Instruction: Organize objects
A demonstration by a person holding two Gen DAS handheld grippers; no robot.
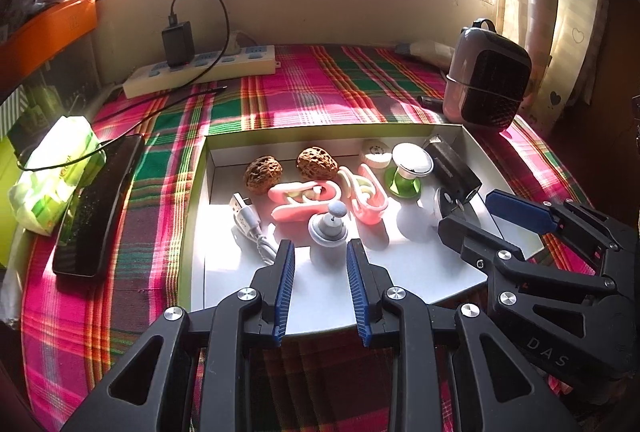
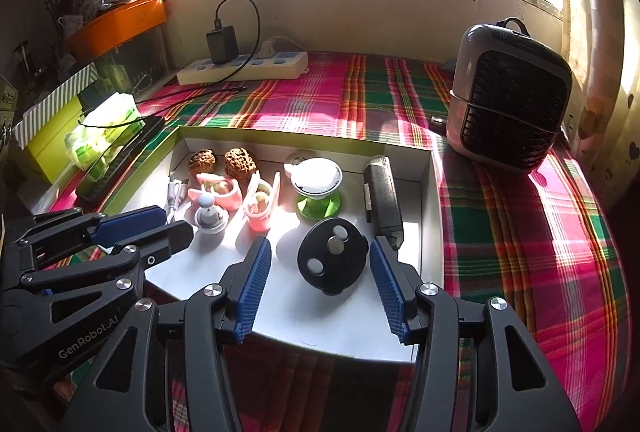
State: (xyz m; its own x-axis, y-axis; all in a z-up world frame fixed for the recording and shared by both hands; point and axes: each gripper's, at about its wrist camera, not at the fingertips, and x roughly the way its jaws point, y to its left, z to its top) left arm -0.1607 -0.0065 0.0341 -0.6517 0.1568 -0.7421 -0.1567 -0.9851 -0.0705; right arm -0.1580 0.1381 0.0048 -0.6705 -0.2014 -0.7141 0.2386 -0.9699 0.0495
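— So, what's nearest?

— Both pairs of blue-padded fingers, hanging over the front edge of the shallow white cardboard tray [image 1: 472, 274]. The left gripper [image 1: 320, 246] has its fingers parted with nothing between them; just past their tips stands a small grey knob-topped stand [image 1: 329, 228].

— And the other one?

— The right gripper [image 2: 320, 252] has its fingers spread wide. A black oval disc with three silver dots [image 2: 332, 256] lies flat on the tray floor between the tips, not touching either pad.

— What else is in the tray?

— A white USB cable [image 1: 248, 222] at the left, then two pink plastic clips [image 1: 306, 197] in the middle. Right of those, a green-footed stand with a white round top [image 2: 317, 187], and a dark rectangular device [image 2: 382, 197] along the right wall. At the back wall sit two brown wrinkled walnuts [image 1: 264, 173] and a small cream round case [image 1: 376, 153].

— And outside it?

— The surface wears a pink-and-green plaid cloth [image 2: 520, 232]. A black phone [image 1: 98, 207] lies left of the tray beside a green tissue pack [image 1: 52, 171]. Farther back, a white power strip [image 1: 200, 71] with a black charger plugged in, and a grey-and-black desk fan [image 2: 508, 99] at the right, below the window.
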